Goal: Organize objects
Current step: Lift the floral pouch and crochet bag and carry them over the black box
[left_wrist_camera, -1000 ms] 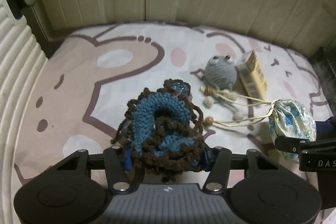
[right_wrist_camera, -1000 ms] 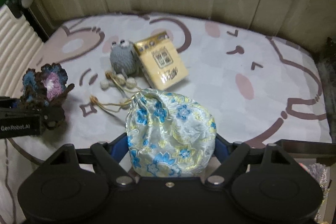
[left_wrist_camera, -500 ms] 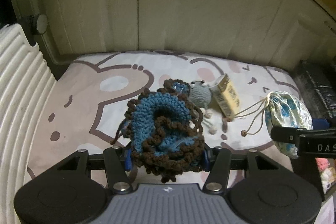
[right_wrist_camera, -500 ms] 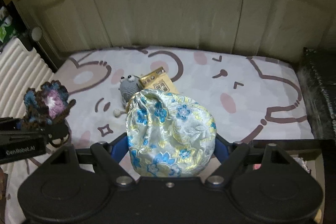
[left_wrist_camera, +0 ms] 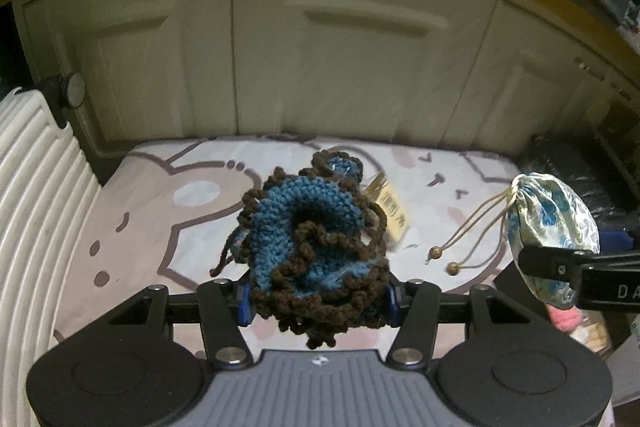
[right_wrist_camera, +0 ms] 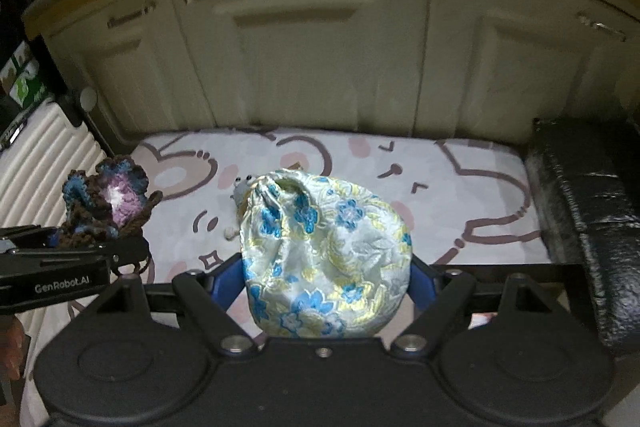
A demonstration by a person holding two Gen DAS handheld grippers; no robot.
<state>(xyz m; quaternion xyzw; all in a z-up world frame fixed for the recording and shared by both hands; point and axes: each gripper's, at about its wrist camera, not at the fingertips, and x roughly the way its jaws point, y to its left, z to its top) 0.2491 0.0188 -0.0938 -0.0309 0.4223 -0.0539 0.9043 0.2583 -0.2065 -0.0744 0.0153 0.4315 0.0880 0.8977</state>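
Both loads now ride higher above the cartoon mat point(left_wrist_camera: 132, 211) than a second ago. My left gripper point(left_wrist_camera: 318, 301) pinches the crocheted pouch point(left_wrist_camera: 316, 243); my right gripper point(right_wrist_camera: 326, 277) clamps the floral drawstring bag point(right_wrist_camera: 326, 255), cords dangling. Carrying-off phase, I judge.

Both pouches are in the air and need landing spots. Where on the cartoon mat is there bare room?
Bare: the mat's right half up to the black bag, and its left part beside the white suitcase. Crowded: the middle, with the yellow box and grey crochet toy.
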